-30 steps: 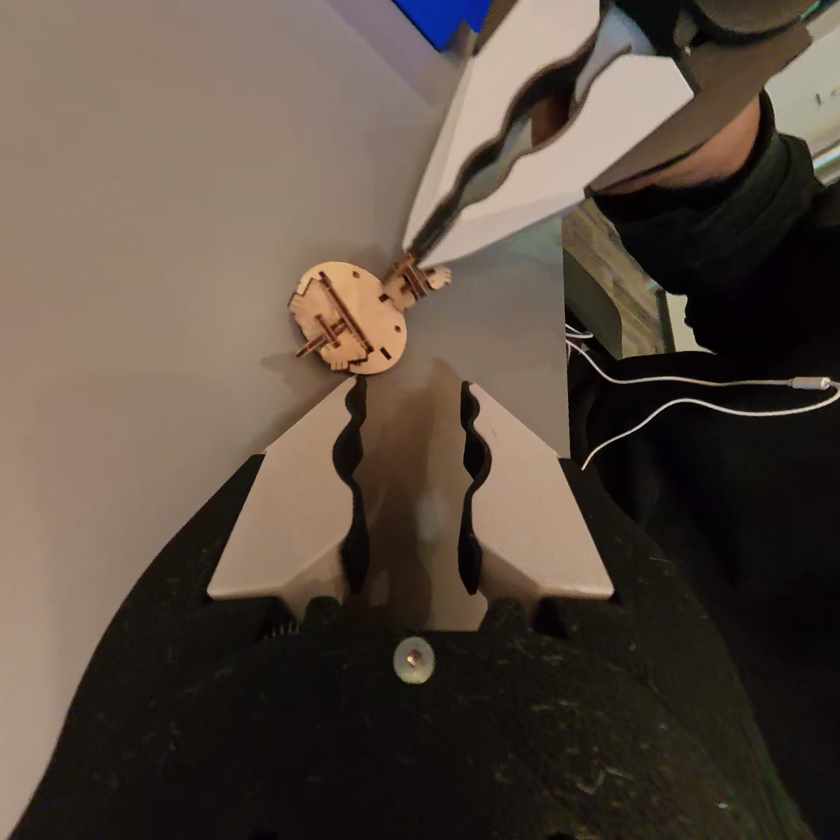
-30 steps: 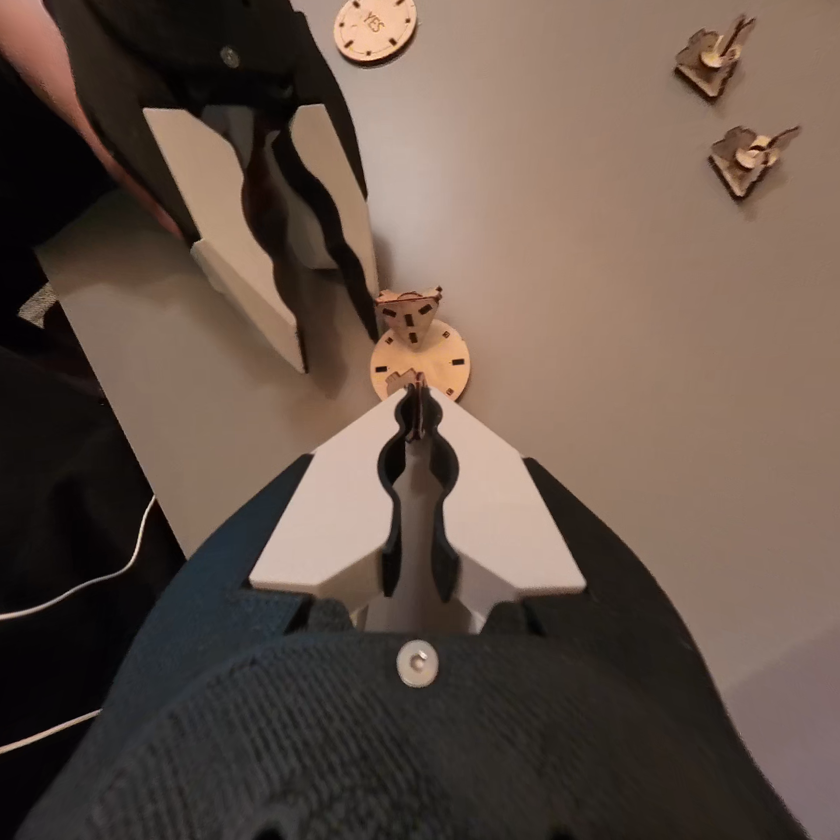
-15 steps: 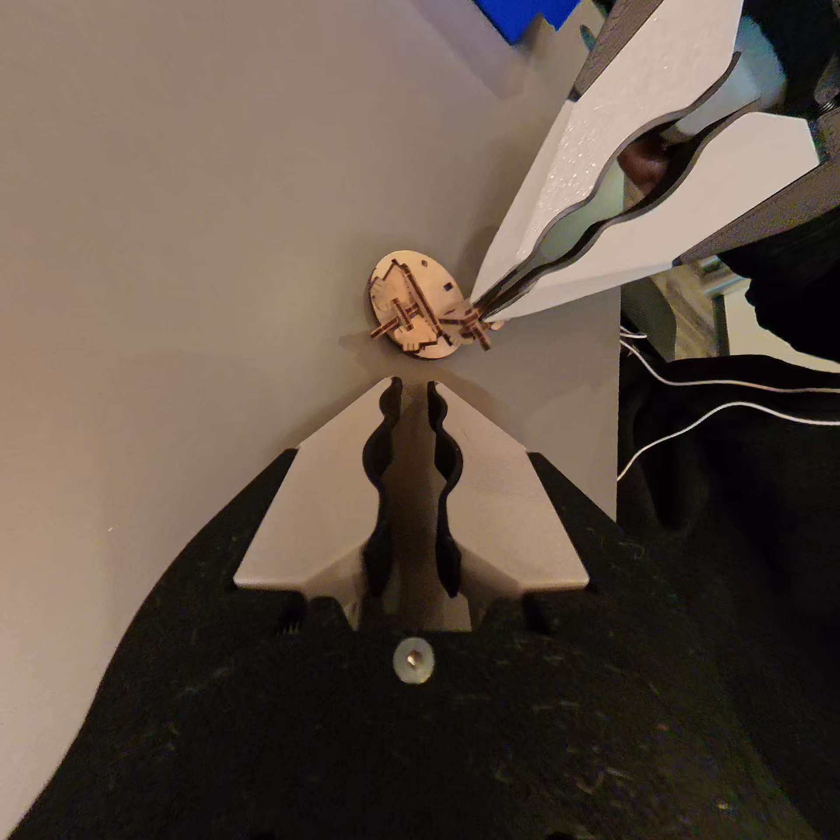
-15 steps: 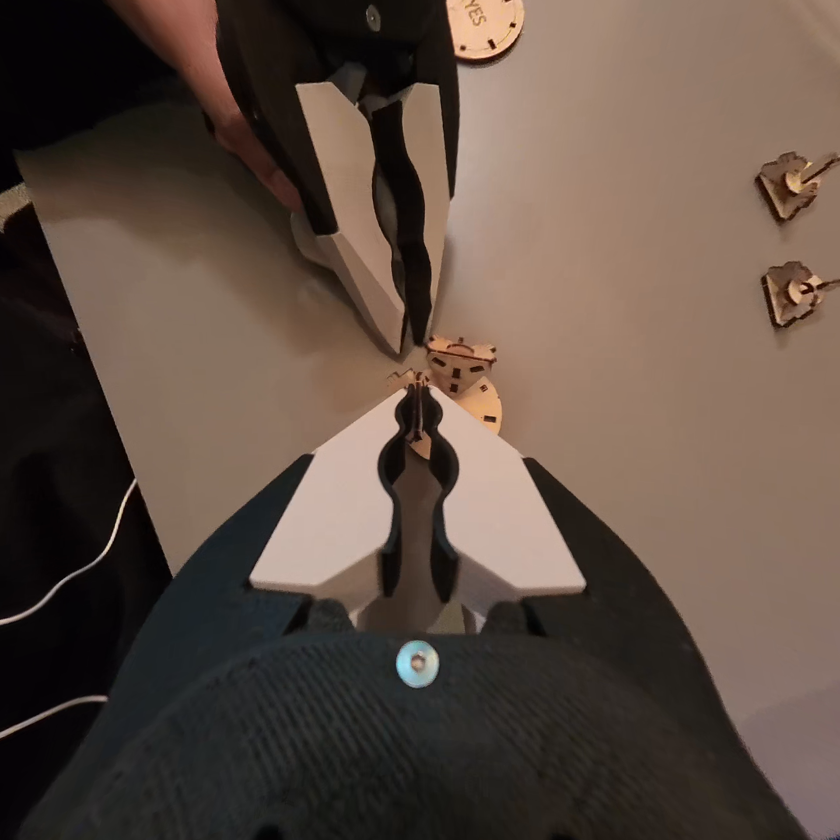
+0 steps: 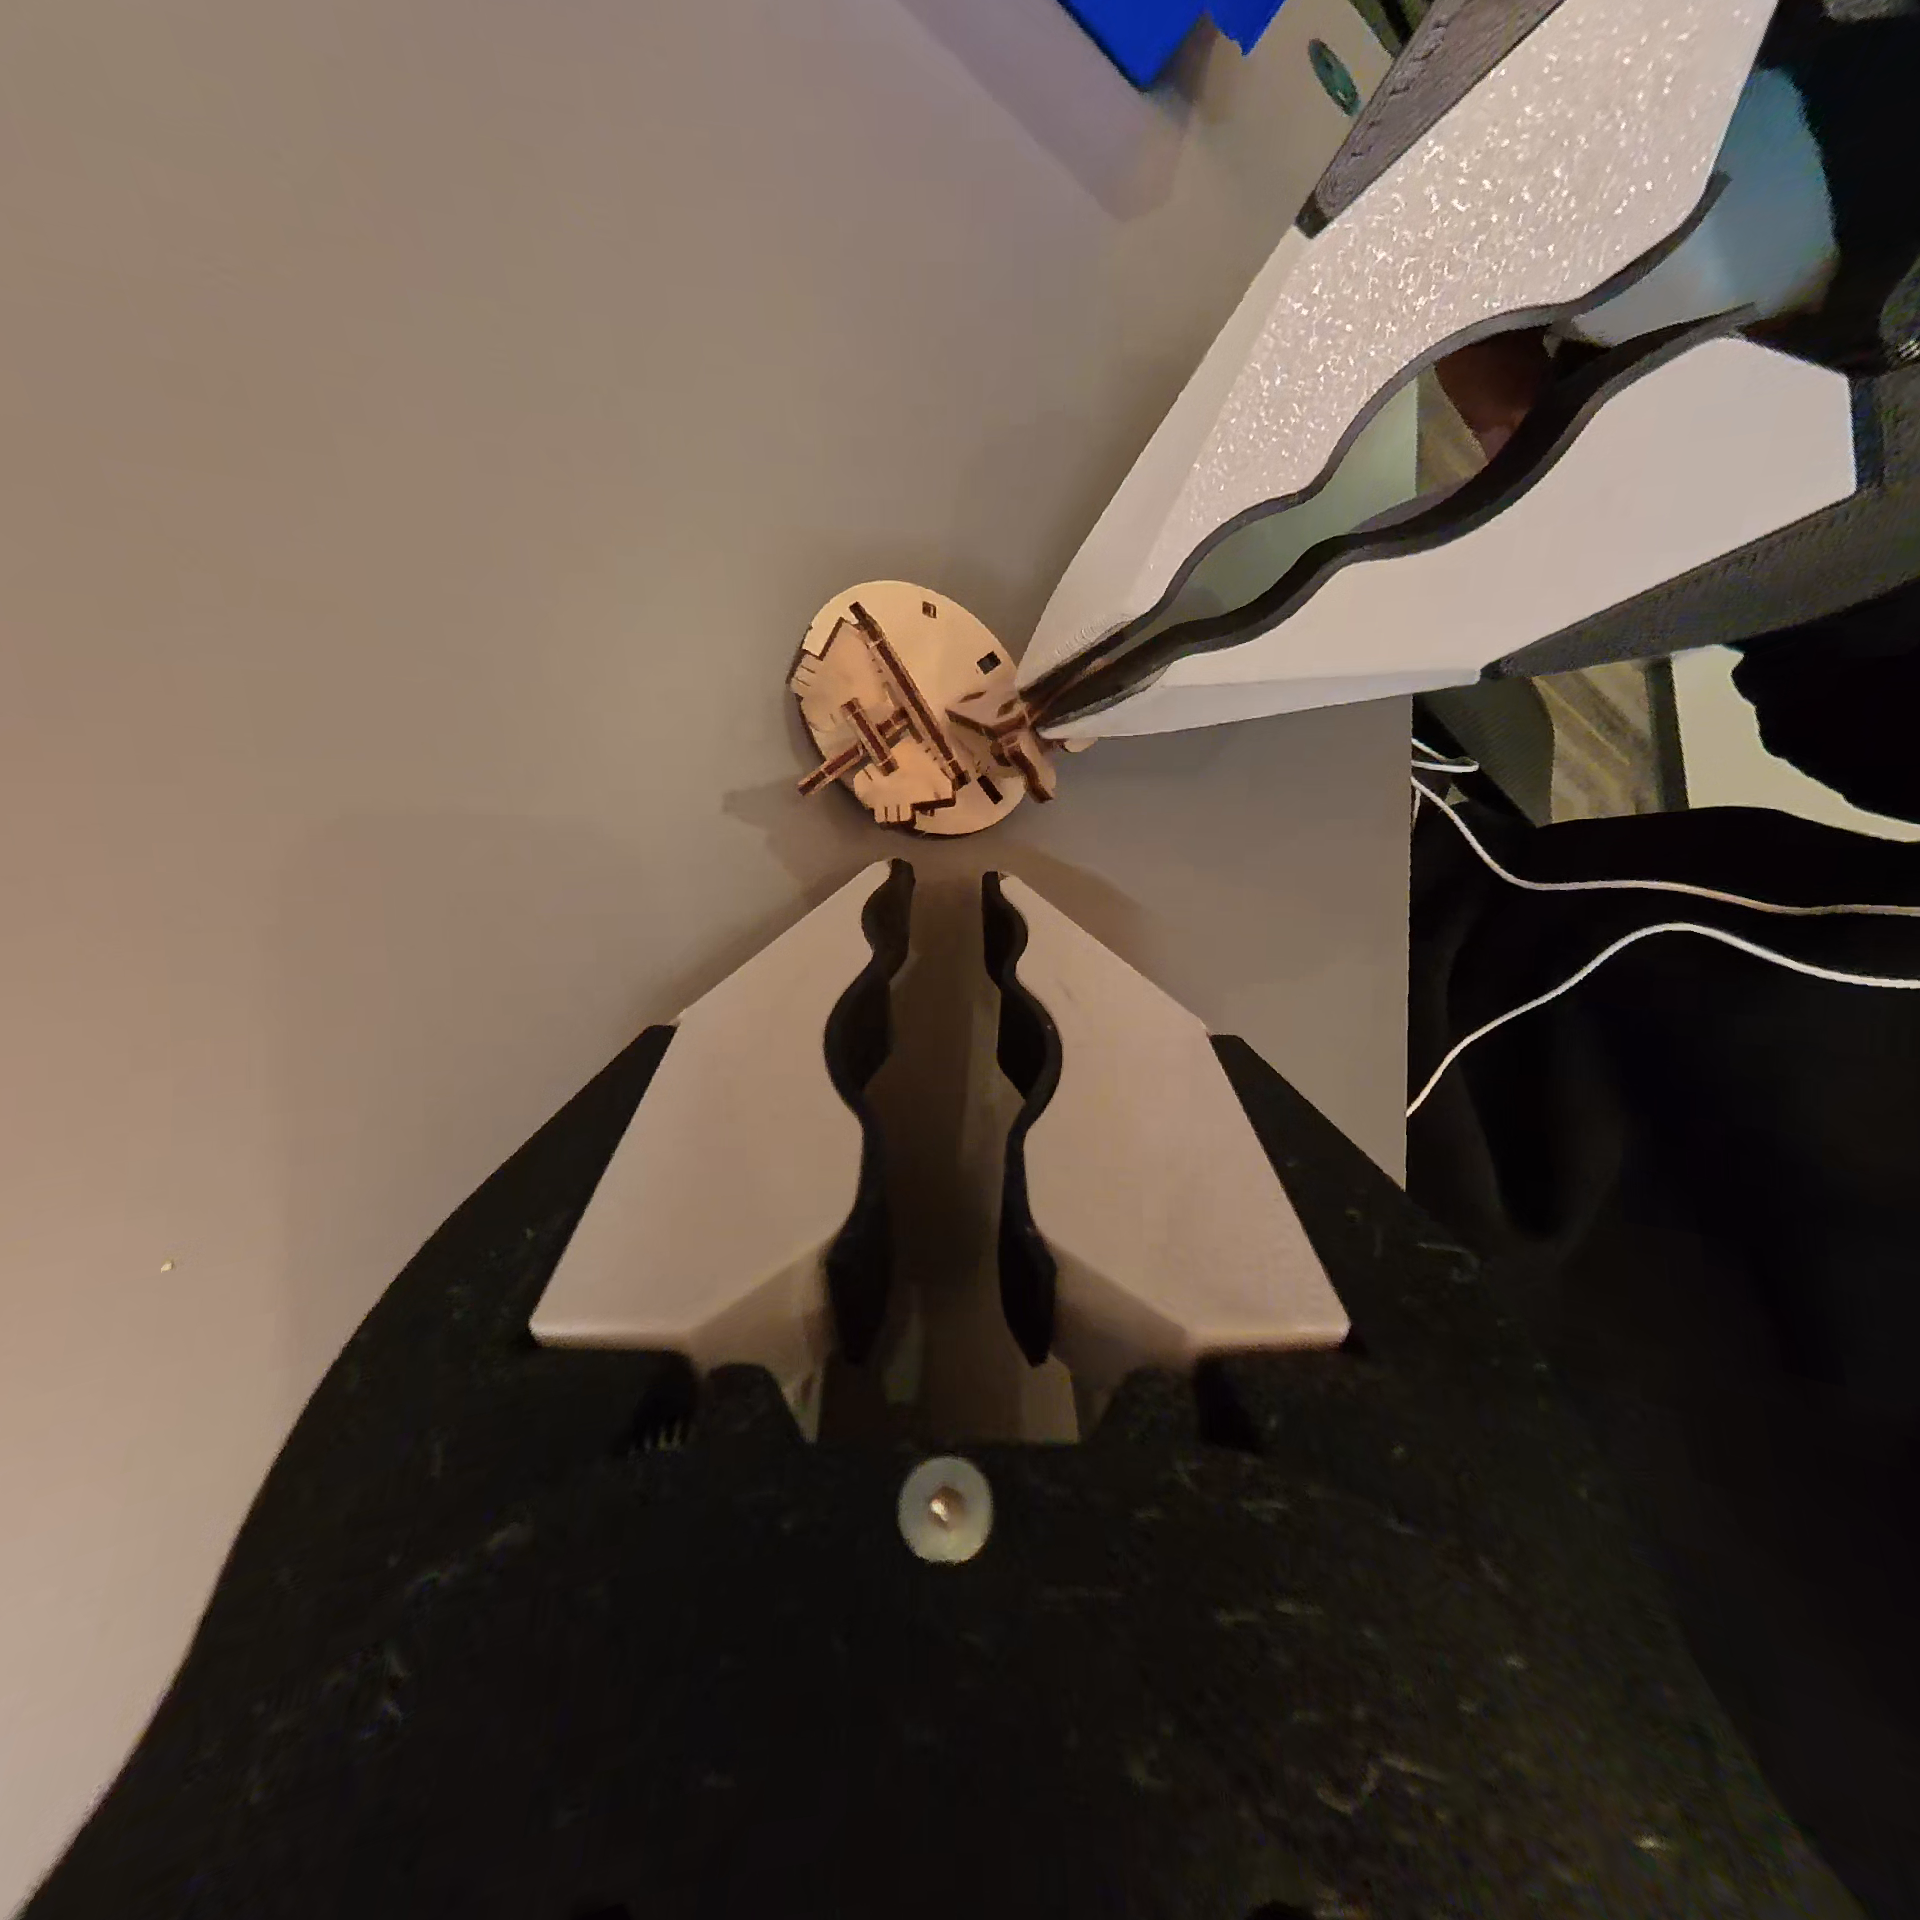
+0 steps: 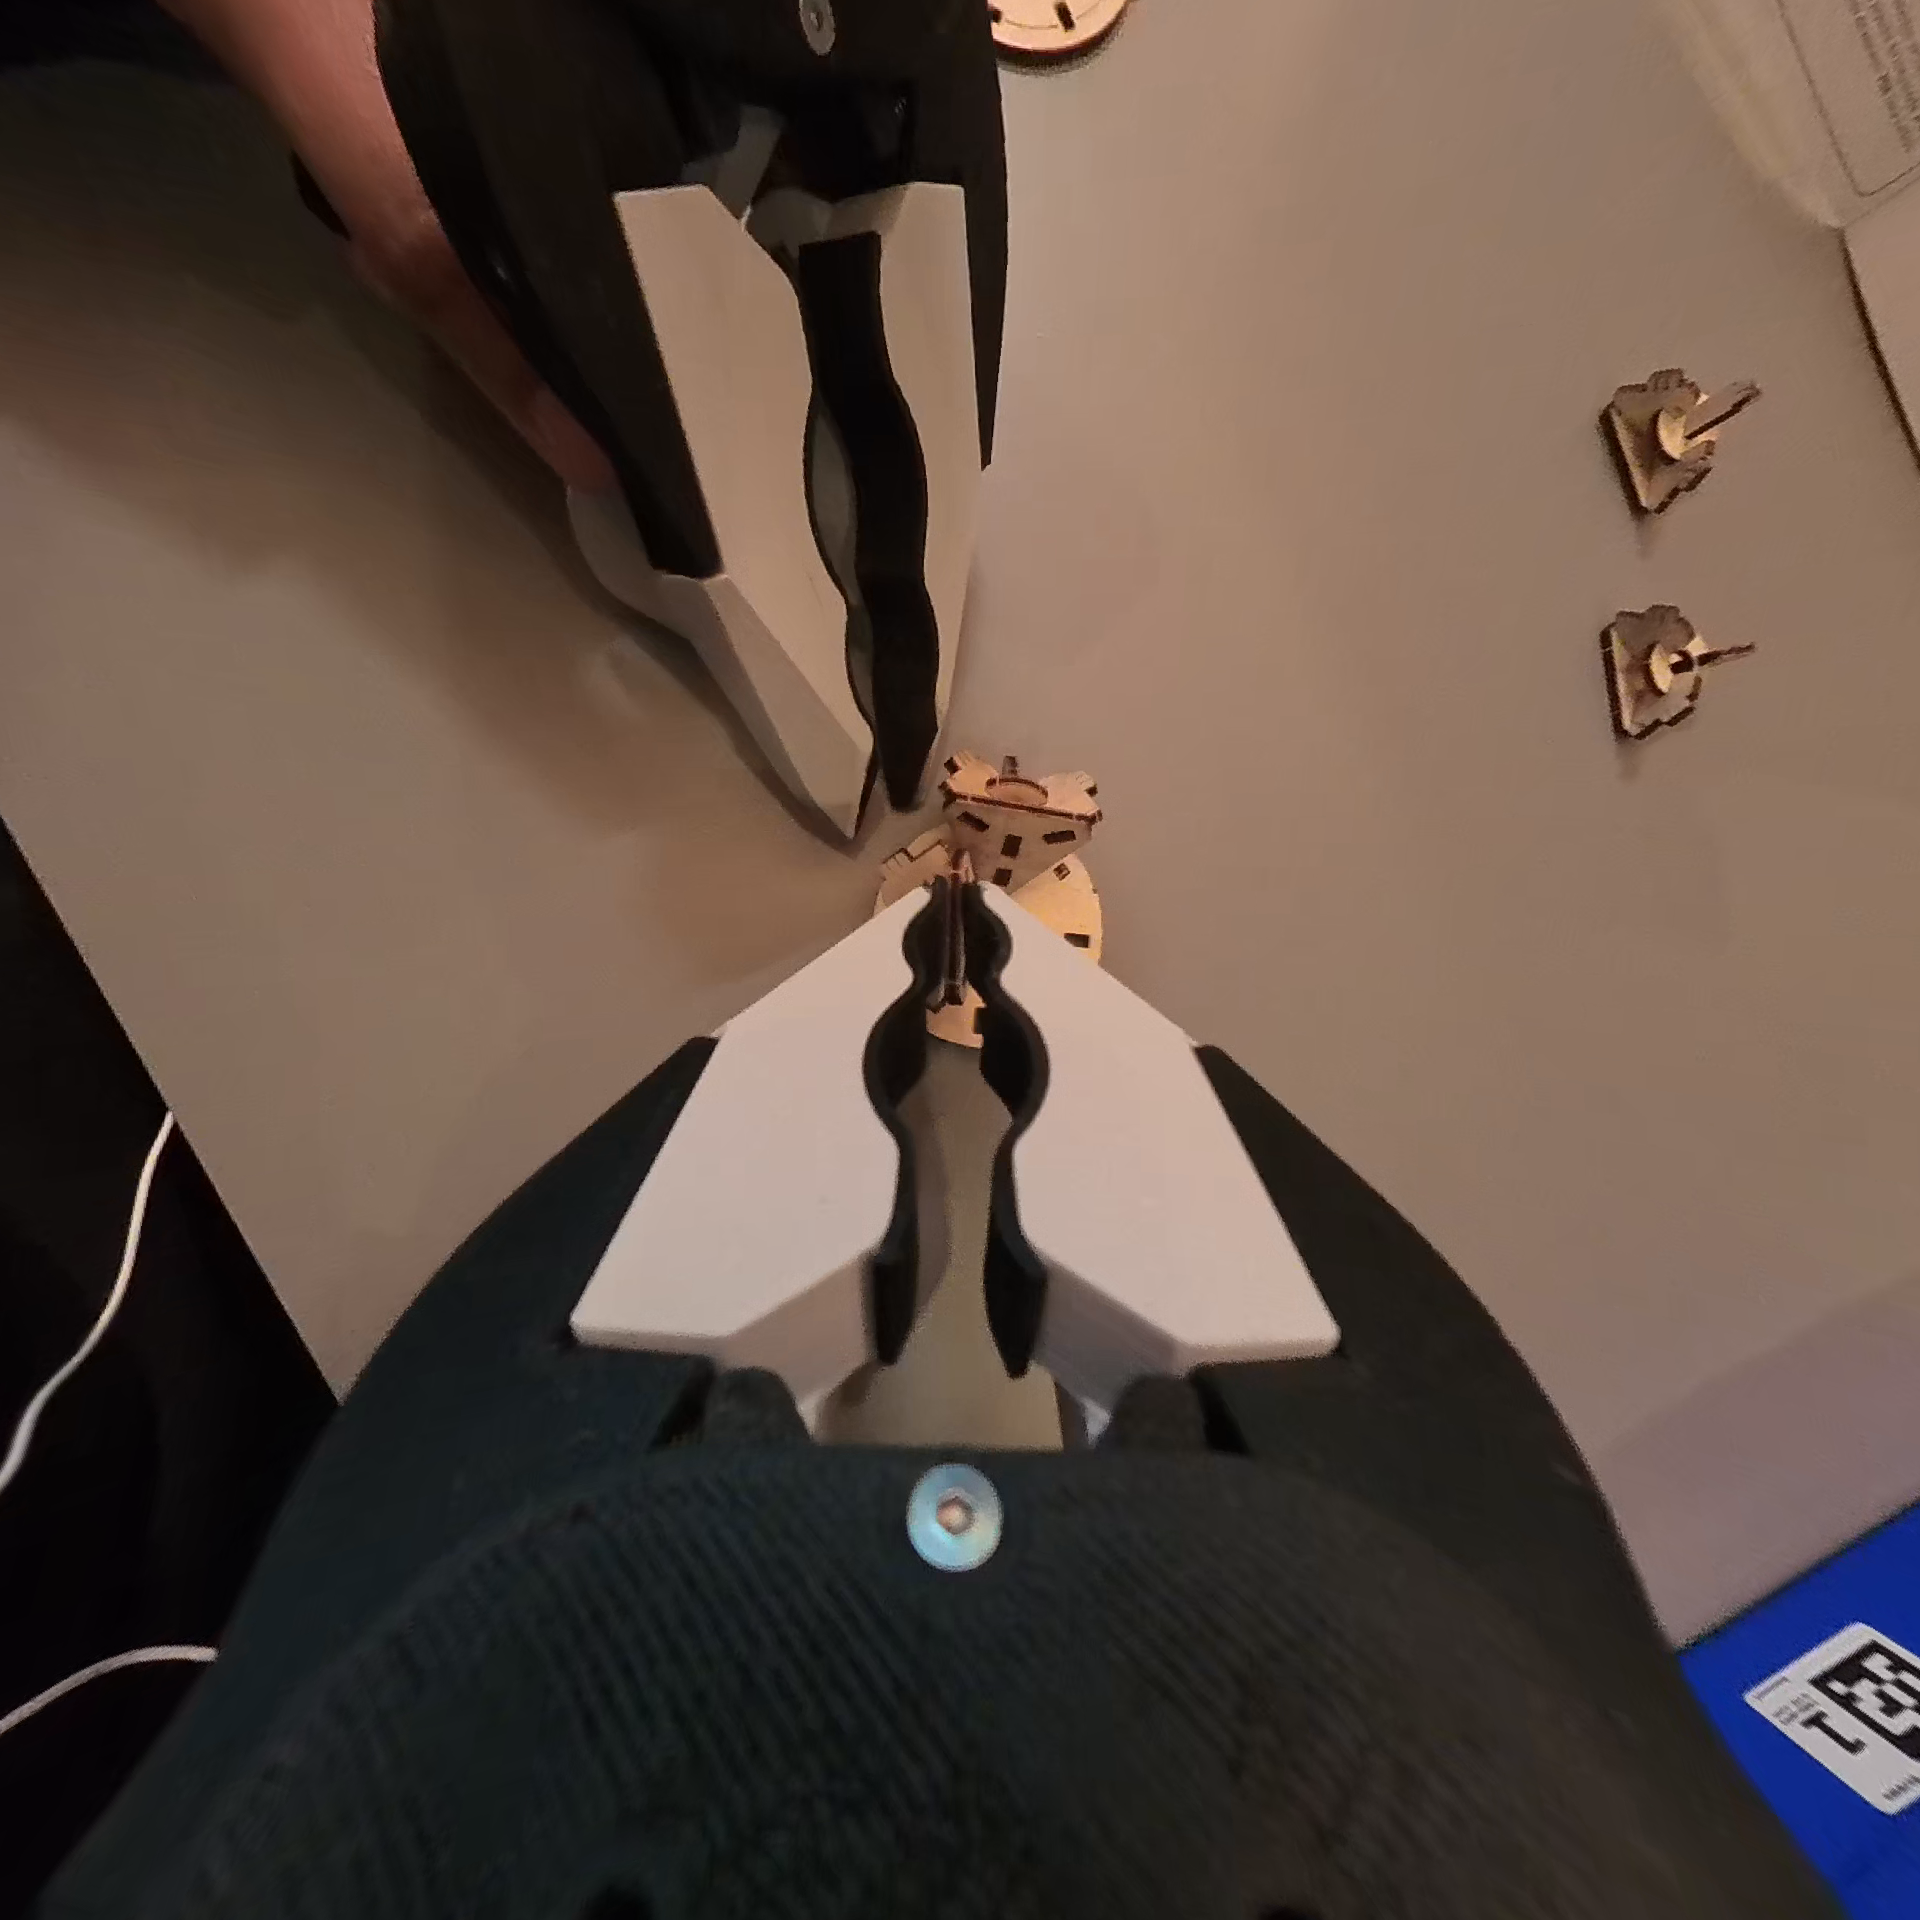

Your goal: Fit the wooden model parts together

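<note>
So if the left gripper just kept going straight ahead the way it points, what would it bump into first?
Most likely the round wooden disc with its slotted upright pieces, lying on the grey table just beyond the left gripper; depth is unclear.

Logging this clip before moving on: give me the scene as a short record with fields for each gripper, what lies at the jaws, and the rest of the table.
left gripper: jaws slightly apart, nothing between them, just short of the round wooden disc
right gripper: jaws shut on a thin wooden piece, held at the disc's edge
on the disc: an upright slotted wooden part
surface: grey table
elsewhere: two small wooden assemblies, another disc
</note>
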Demonstrator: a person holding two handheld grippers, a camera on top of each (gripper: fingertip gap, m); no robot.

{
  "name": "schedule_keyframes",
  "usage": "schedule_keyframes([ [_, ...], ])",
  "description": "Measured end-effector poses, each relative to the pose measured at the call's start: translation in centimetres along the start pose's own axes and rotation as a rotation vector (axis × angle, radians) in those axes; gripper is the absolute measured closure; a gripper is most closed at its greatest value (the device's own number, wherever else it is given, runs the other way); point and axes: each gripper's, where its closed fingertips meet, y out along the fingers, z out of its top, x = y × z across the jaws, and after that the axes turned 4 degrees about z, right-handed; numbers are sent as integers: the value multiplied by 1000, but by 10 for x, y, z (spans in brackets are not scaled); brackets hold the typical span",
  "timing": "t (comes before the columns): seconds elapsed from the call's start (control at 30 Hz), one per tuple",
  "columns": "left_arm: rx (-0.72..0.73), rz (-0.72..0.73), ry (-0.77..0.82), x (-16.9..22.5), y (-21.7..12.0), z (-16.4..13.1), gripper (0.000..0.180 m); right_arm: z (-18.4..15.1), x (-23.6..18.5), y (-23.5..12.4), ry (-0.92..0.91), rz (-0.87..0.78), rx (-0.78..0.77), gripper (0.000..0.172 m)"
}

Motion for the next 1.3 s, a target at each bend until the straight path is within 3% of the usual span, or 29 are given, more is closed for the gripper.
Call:
schedule_keyframes([
  [1.3, 9, -42, -35, 2, 1, 1, 172, 1, -6, 1, -27, -102, -56, 171],
])
